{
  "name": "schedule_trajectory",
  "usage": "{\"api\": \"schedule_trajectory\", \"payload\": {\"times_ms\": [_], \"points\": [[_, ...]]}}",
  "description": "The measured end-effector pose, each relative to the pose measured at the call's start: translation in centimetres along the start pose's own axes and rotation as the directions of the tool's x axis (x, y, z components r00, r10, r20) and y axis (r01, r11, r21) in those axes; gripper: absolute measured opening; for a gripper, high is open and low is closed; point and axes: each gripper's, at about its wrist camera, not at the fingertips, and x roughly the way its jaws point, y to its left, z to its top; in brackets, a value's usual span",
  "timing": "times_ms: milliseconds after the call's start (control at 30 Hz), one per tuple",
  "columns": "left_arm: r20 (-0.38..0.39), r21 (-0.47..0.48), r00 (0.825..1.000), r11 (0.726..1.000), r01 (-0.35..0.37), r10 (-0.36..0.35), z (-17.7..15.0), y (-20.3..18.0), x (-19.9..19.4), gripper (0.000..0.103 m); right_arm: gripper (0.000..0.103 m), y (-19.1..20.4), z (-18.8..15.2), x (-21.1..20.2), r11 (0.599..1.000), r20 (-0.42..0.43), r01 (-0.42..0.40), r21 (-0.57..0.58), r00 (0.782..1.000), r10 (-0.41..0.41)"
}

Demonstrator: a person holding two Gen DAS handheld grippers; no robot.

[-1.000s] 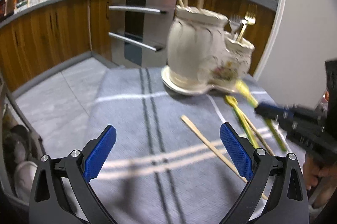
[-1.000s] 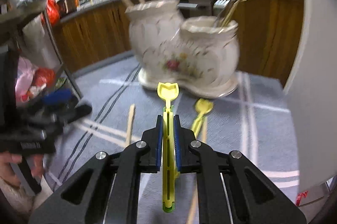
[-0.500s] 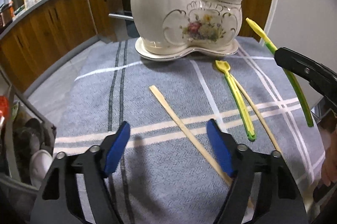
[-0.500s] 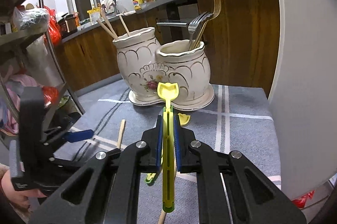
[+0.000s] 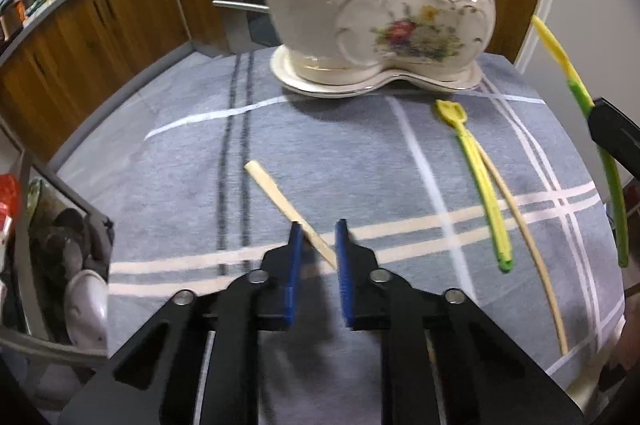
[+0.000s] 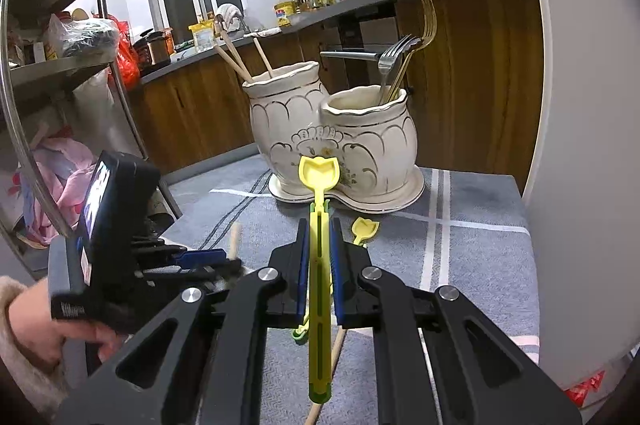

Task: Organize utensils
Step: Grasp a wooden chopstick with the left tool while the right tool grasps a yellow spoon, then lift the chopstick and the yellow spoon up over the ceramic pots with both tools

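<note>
A cream ceramic double-pot utensil holder (image 5: 380,17) (image 6: 332,137) stands at the back of the grey cloth, with chopsticks in the tall pot and forks in the low one. My left gripper (image 5: 318,231) has its jaws nearly closed around a loose wooden chopstick (image 5: 280,201) lying on the cloth. My right gripper (image 6: 320,229) is shut on a yellow-green spoon (image 6: 319,177), held above the table with its bowl pointing at the holder. A second yellow spoon (image 5: 476,177) (image 6: 365,227) and another chopstick (image 5: 524,237) lie on the cloth to the right.
The grey striped tablecloth (image 5: 200,153) ends at the table's edges left and right. A metal rack with dishes (image 5: 60,265) stands at the left. A white wall (image 6: 580,145) is close on the right. Wooden kitchen cabinets (image 6: 192,105) are behind.
My left gripper has moved down and forward to the loose chopstick and closed its jaws from wide open to almost shut around it. My right gripper has lifted the spoon slightly.
</note>
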Motion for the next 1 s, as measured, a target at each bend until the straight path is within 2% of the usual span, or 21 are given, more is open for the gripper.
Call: {"api": "schedule_trajectory", "payload": {"times_ms": [200,400,500,633,733,800,900,967,1000], "points": [[0.008,0.007,1.0,1.0,0.006,-0.006,0.6,1.7,0.7,0.009,0.01,-0.2,0.1,0.2,1.0,0.003,0.003,0.007,1.0,-0.003],[0.076,0.027,0.996,0.999,0.047,-0.049,0.1,1.4,-0.9,0.006,0.01,-0.2,0.1,0.3,1.0,0.019,0.024,0.012,1.0,-0.024],[0.115,0.042,0.99,0.996,0.075,-0.079,0.0,1.5,-1.8,0.006,0.01,-0.3,0.1,0.6,0.999,0.019,0.038,0.016,0.999,-0.038],[0.194,0.063,0.971,0.99,0.128,-0.138,-0.2,1.4,-3.6,0.006,0.01,-0.4,0.1,0.7,0.998,0.027,0.057,0.017,0.998,-0.058],[0.254,0.084,0.949,0.982,0.172,-0.188,-0.5,1.7,-4.8,0.006,0.01,-0.7,0.2,0.6,0.997,0.047,0.07,0.029,0.996,-0.071],[0.305,0.102,0.925,0.973,0.206,-0.228,-0.5,1.5,-5.7,0.006,0.01,-1.0,0.4,0.3,0.996,0.069,0.077,0.042,0.994,-0.08],[0.38,0.121,0.885,0.963,0.242,-0.27,-0.3,2.0,-6.9,0.006,0.01,-1.2,0.8,-0.1,0.995,0.102,0.087,0.057,0.99,-0.093],[0.44,0.125,0.845,0.953,0.276,-0.303,-0.2,2.6,-7.7,0.006,0.01,-1.4,1.4,-0.4,0.994,0.129,0.09,0.068,0.987,-0.098],[0.459,0.129,0.832,0.95,0.284,-0.311,-0.1,2.8,-7.9,0.006,0.01,-1.5,1.8,-0.6,0.993,0.145,0.09,0.073,0.984,-0.1]]}}
